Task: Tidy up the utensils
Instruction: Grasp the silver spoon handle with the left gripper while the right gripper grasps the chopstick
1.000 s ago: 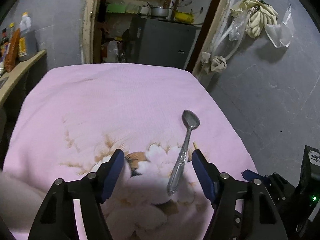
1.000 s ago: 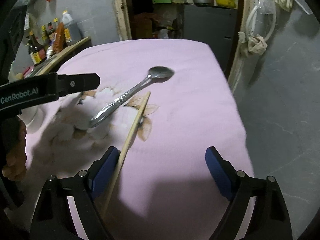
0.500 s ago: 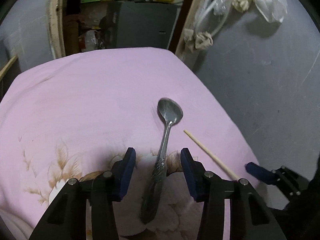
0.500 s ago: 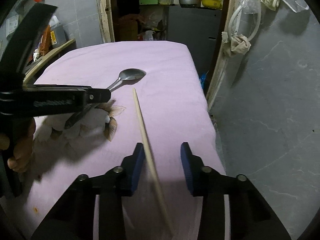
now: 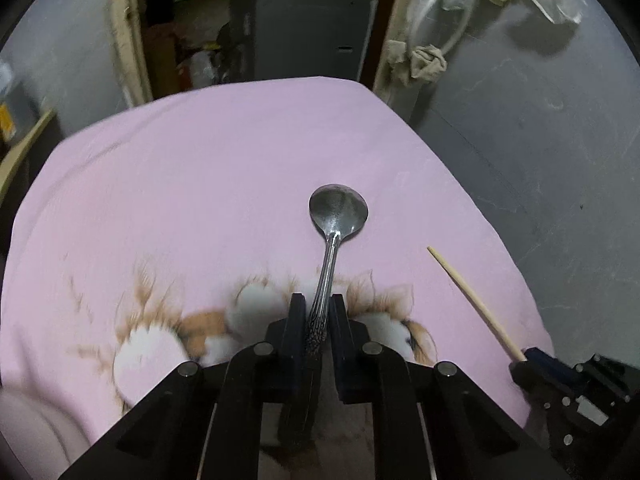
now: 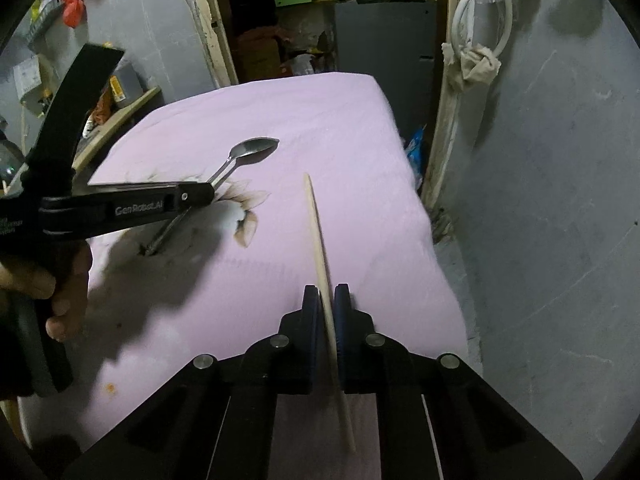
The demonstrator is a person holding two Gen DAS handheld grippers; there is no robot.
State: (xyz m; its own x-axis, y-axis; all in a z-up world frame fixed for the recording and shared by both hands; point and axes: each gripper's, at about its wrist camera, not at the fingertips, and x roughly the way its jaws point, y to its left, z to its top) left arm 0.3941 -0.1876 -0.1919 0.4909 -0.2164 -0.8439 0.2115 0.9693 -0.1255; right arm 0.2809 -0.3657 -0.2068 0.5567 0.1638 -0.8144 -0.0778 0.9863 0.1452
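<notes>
1. Steel first, in the left wrist view: the spoon (image 5: 335,240) lies on the pink floral cloth (image 5: 200,184) with its bowl pointing away from the camera, and the left gripper (image 5: 317,312) has just been closing, its pads now pinched on the patterned handle. The handle's end runs back between the jaws and out of sight under the gripper body. Off to the right the wooden chopstick (image 5: 472,300) slants across the cloth, its near end caught in the right gripper (image 5: 528,358) at the picture's edge.

2. From the right wrist view the right gripper's jaws have likewise just been closing and now stand narrow, clamped on the chopstick partway along its length, with the tip pointing away over the cloth (a fair length also sticks back toward the camera). To the left a hand (image 6: 52,284) holds the left gripper, which is pinched on the spoon's handle; the handle's end looks to rest on the cloth, and I cannot tell whether the bowl does.

3. The step in hand, as I judge it, is the grasp: both utensils are gripped, neither clearly lifted.

4. Next comes lifting each clear and carrying it to its place. No holder or tray shows in either view, so the target cannot be named. The thin chopstick may pivot between the pads, so a steady wrist is needed.
</notes>
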